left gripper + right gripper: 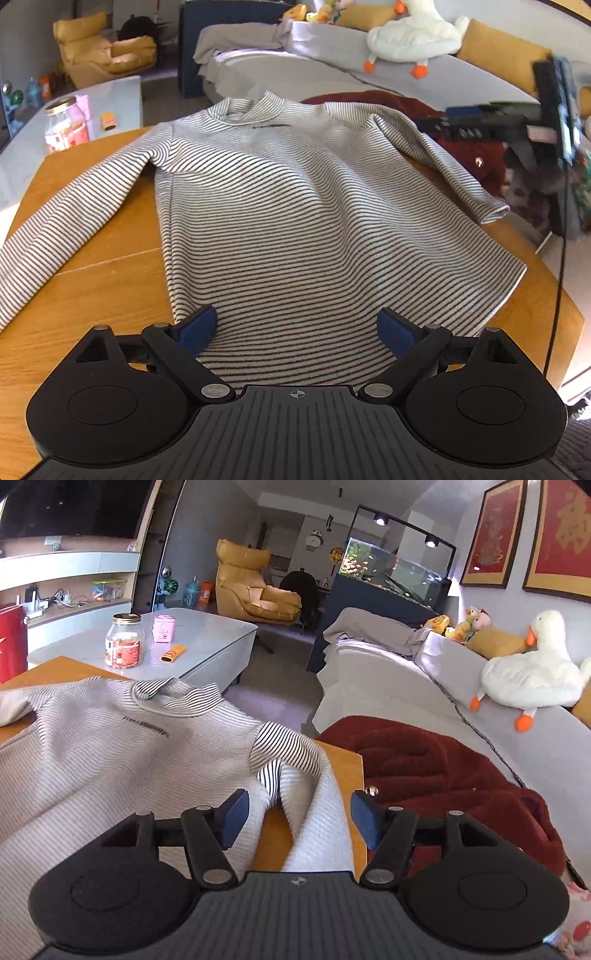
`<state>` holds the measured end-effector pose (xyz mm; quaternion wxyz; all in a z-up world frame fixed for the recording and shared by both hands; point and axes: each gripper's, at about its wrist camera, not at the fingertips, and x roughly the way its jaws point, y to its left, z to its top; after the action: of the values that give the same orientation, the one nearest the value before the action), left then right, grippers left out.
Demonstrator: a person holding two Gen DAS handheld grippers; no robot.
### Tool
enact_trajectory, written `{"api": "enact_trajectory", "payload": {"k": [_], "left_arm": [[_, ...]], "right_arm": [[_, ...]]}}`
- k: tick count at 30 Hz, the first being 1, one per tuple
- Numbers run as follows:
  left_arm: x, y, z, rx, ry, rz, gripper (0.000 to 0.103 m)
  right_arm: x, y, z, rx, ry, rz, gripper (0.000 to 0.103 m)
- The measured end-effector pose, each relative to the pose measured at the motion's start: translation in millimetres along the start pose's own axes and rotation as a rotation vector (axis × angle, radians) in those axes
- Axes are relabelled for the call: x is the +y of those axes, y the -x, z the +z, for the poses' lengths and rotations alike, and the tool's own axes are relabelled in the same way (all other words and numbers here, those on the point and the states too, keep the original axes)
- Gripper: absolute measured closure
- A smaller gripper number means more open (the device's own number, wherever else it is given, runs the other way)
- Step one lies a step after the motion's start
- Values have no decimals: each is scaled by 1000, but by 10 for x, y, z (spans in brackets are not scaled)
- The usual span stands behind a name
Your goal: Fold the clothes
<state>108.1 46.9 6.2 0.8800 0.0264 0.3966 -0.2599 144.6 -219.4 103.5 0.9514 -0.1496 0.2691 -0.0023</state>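
A striped long-sleeved shirt (280, 206) lies spread flat on the wooden desk (107, 280). The left claw (297, 332) hangs spread over its near hem, pinching nothing. The right claw (297, 821) is spread too, the right sleeve (314, 805) loose between its pads.

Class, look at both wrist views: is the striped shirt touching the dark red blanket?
Cannot tell. In the left wrist view the striped shirt hides the edge of the dark red blanket; the right wrist view shows table between them.
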Motion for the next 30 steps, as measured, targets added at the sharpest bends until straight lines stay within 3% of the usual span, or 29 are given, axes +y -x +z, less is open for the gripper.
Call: {"api": "enact_trajectory", "payload": {"k": [6, 9, 11, 13, 14, 15, 18, 23, 27, 30], "left_arm": [[48, 100, 232, -130, 59, -18, 3], [53, 103, 334, -176, 103, -38, 0], [28, 81, 363, -183, 124, -47, 0], [-4, 55, 390, -189, 141, -53, 0], [-20, 50, 396, -189, 140, -51, 0], [-37, 50, 397, -189, 132, -44, 0], [-72, 68, 392, -188, 95, -4, 0], [43, 116, 369, -194, 88, 40, 0], [248, 87, 373, -195, 172, 50, 0], [432, 67, 373, -195, 269, 34, 0]], "right_arm": [[176, 596, -461, 140, 233, 39, 39], [218, 600, -658, 212, 310, 34, 39], [192, 476, -716, 221, 277, 4, 40], [113, 316, -682, 219, 183, -12, 52], [54, 220, -640, 222, 110, 7, 80], [-16, 135, -578, 218, 29, 28, 98], [-349, -28, -267, 145, -206, 60, 99], [-1138, 105, 584, -113, -465, 61, 100], [-1294, 175, 1138, -230, -490, 152, 100], [-1040, 74, 1471, -242, -451, 287, 100]]}}
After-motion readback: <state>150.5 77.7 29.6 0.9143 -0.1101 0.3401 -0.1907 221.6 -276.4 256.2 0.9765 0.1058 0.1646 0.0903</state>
